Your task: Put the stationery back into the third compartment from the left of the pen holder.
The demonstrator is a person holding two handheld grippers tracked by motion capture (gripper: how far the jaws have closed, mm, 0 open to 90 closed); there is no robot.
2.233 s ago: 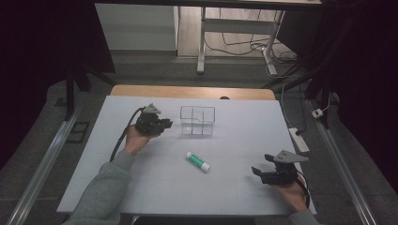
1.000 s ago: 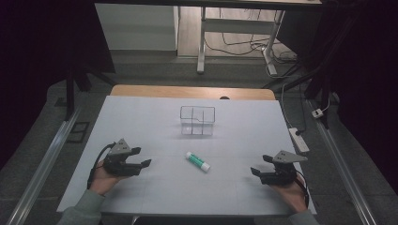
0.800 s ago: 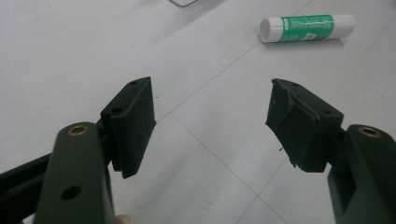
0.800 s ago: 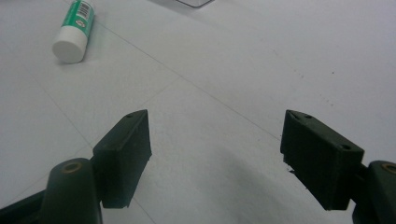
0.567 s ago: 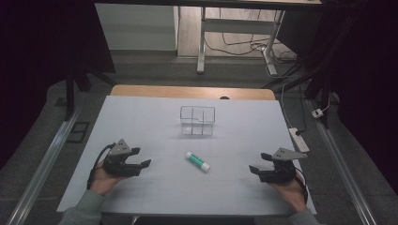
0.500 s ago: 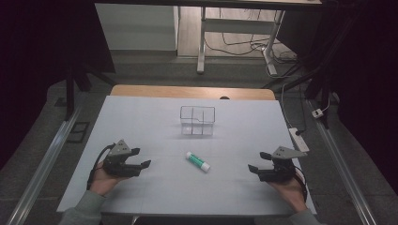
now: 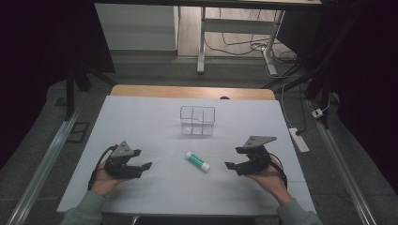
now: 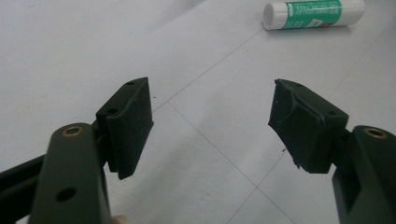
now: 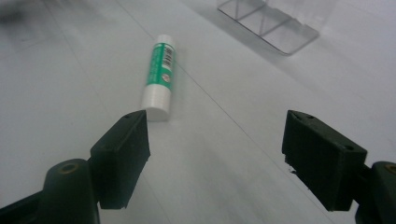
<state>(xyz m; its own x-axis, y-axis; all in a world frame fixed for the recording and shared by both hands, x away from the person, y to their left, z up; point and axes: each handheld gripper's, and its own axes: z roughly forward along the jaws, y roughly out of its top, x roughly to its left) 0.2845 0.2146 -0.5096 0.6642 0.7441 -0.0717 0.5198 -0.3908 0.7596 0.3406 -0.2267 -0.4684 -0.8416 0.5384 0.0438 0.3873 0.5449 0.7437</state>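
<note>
Left gripper [image 7: 141, 167] sits low over the white table [image 7: 155, 122], held in the left hand [image 7: 105, 180] near the left front edge; jaws spread wide, nothing between them, pads clear of any object; in the left gripper view the bare tabletop shows through the gap and the glue stick [image 8: 314, 14] lies well ahead, beyond the far jaw.

Middle of the table: glue stick [image 7: 197, 161], white tube with green label, lying flat on its side, at a slant, roughly midway between the two grippers and touching neither; behind it, further from the person, a clear plastic box [image 7: 197, 120] with dividers stands upright, apart from the stick.

Right gripper [image 7: 231, 165], in the right hand [image 7: 267, 176], points left toward the stick; its jaws have just been opening and stand wide apart with nothing in them; in the right gripper view the stick's white end [image 9: 159, 79] lies just ahead of the near-side jaw tip, not between the jaws; a corner of the clear box [image 9: 275, 30] shows beyond.
</note>
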